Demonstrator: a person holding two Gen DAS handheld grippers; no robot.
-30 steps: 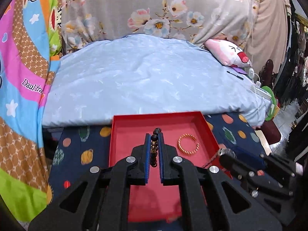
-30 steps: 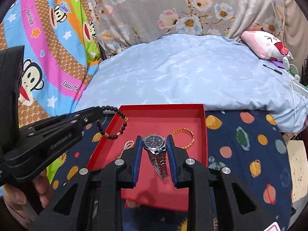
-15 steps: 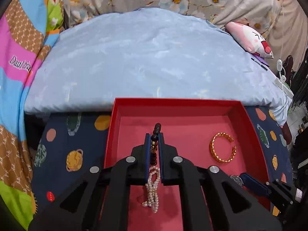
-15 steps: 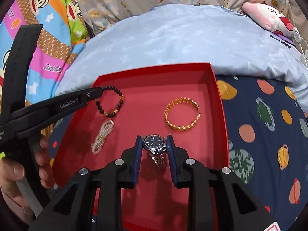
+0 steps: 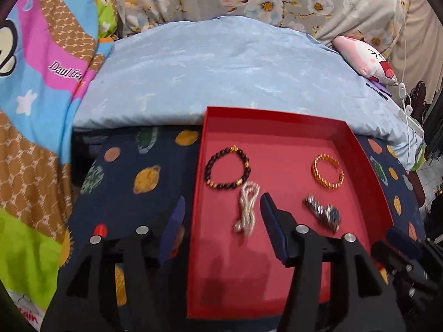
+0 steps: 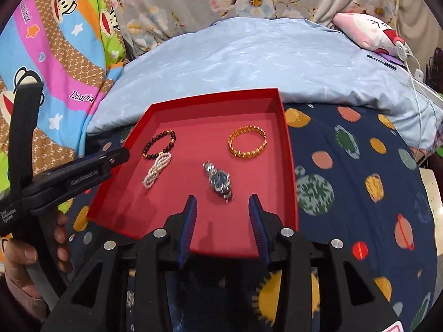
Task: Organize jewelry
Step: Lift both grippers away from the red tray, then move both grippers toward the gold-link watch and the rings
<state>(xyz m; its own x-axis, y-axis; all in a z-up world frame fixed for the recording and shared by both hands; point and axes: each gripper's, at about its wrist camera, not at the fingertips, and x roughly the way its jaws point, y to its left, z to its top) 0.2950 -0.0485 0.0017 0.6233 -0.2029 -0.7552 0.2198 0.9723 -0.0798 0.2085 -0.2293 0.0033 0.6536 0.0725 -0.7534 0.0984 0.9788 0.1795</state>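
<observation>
A red tray lies on a dark planet-print cloth. In it lie a dark bead bracelet, a pearl strand, a gold bangle and a steel watch. My left gripper is open and empty over the tray's left wall, near the pearls. My right gripper is open and empty just in front of the watch. The left gripper also shows in the right wrist view.
A light blue quilt lies behind the tray. A colourful monkey-print blanket is at the left. A pink plush pillow and white cables lie at the far right. The planet-print cloth spreads right of the tray.
My left gripper let go of the bead bracelet and my right gripper let go of the watch; both now lie in the tray. Both grippers opened and drew back.
</observation>
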